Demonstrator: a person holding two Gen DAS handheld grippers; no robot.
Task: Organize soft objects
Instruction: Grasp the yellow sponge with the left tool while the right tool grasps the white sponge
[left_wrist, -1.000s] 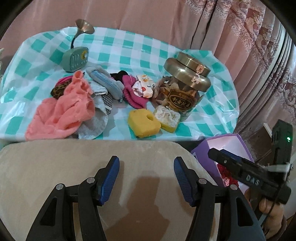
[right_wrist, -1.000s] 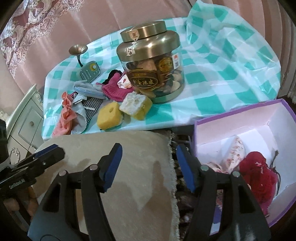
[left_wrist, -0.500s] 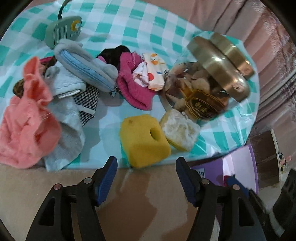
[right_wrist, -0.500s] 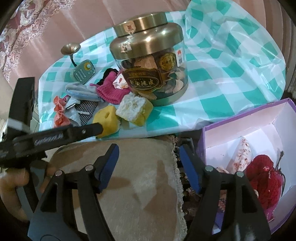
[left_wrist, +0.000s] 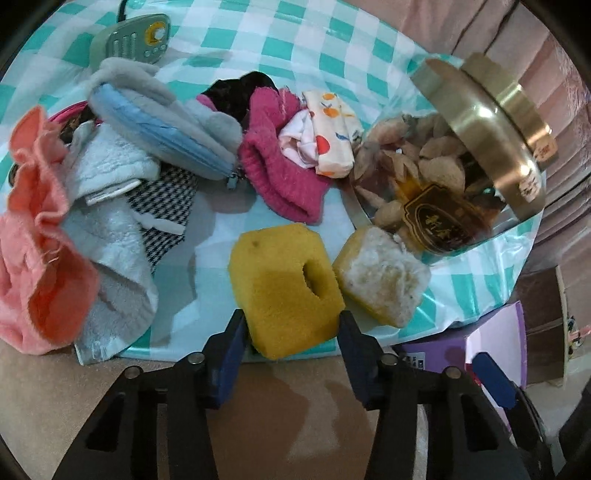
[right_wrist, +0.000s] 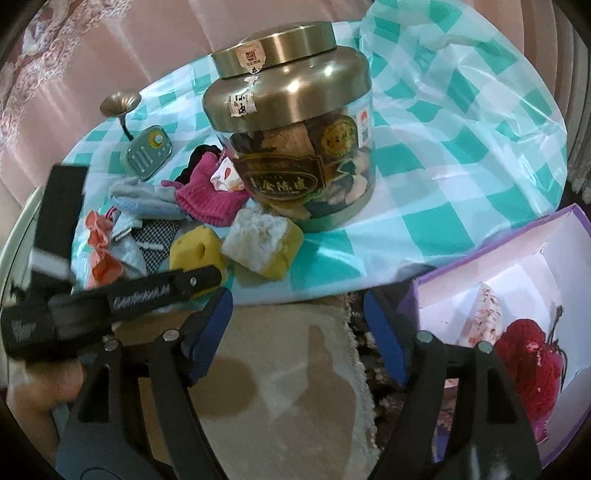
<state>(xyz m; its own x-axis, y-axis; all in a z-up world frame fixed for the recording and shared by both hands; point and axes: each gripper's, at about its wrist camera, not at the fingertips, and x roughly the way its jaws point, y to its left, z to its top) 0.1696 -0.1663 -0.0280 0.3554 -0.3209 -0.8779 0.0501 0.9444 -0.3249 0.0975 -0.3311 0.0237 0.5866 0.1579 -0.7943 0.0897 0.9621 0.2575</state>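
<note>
A: Left tool (left_wrist: 291, 332) closing around yellow foam sponge block with a round hole (left_wrist: 284, 284) at near edge of checked bench (left_wrist: 258, 37); pads beside it, not yet pressing. Right tool (right_wrist: 297, 332) empty, spreading wider.

B: Risks: shallow pinch slipping off; nudging white-topped neighbour sponge (left_wrist: 380, 280). Jar label (right_wrist: 284, 177) Chinese, unreadable.

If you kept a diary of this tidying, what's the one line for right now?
left gripper: closing around yellow sponge | right gripper: opening, nothing between pads | purple box: red knit item inside
</note>
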